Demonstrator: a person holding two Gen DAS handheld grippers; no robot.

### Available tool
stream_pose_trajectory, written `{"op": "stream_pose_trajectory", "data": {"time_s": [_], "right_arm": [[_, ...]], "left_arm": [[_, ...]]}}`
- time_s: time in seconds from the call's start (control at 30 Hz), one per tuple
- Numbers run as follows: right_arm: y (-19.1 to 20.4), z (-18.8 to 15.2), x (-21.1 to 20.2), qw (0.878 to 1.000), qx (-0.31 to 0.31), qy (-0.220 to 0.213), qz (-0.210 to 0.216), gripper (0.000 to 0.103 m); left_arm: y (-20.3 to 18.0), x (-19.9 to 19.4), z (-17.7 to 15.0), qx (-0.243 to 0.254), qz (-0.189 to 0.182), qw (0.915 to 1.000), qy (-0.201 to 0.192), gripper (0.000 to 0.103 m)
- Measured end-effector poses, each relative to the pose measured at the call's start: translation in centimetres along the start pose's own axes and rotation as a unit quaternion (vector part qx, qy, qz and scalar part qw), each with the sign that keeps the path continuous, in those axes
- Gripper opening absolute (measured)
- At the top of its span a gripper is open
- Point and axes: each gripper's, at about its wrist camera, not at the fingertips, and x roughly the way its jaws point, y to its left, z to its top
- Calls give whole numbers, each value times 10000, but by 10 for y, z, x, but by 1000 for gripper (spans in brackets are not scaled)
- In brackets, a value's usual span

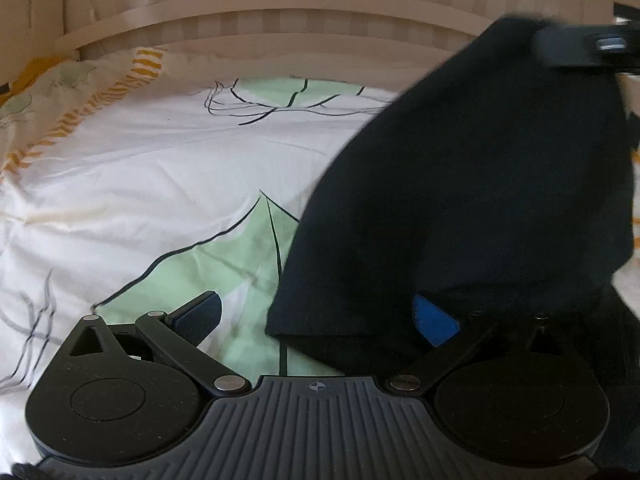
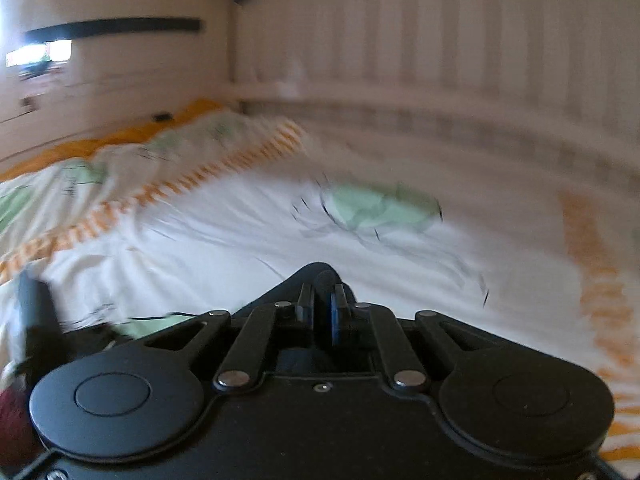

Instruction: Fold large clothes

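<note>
A dark navy knitted garment point(image 1: 460, 200) is lifted above the leaf-printed white bed cover point(image 1: 160, 184), clamped in the right tool point(image 2: 322, 304). The left tool point(image 1: 316, 320) stands apart, one hem just inside it. That hem should be pinched before spreading.

In my left wrist view the dark garment point(image 1: 472, 200) covers most of my left gripper's point(image 1: 320, 320) right finger and runs off the frame at three o'clock. My right wrist view is smeared; the bedspread point(image 2: 240, 232) print is unreadable.
</note>
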Motion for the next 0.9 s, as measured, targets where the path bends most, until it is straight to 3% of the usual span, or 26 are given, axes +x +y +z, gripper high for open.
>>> {"op": "stream_pose_trajectory", "data": {"time_s": [0.17,0.27,0.37,0.47,0.53,0.67,0.7,0.73,0.8,0.9], "right_arm": [[51,-15,-95,9955,-739,-579,134,13],[84,-40,-135,9910,-1171,-609,206,13],[120,-75,-166,9845,-1672,-420,332,13],[155,-117,-183,9752,-2121,51,626,14],[176,-145,-191,9691,-2305,412,780,21],[185,-170,-211,9704,-1905,974,1118,21],[180,-170,-217,9734,-1730,1009,1112,28],[174,-167,-222,9782,-1458,1004,1088,42],[155,-155,-225,9899,-687,878,873,61],[115,-136,-214,9930,765,815,385,64]], "left_arm": [[8,-47,-22,-178,-83,9998,81,103],[15,-80,-43,-132,-136,9997,161,103],[21,-109,-65,-104,-151,9995,264,103],[28,-134,-87,11,-265,9979,584,103],[34,-147,-98,58,-353,9966,745,103],[46,-180,-113,119,-579,9940,923,103],[49,-184,-111,86,-631,9935,939,103],[53,-189,-111,33,-681,9933,933,103],[57,-196,-106,-135,-854,9928,830,103],[52,-194,-97,-552,-1119,9893,755,103]]}}
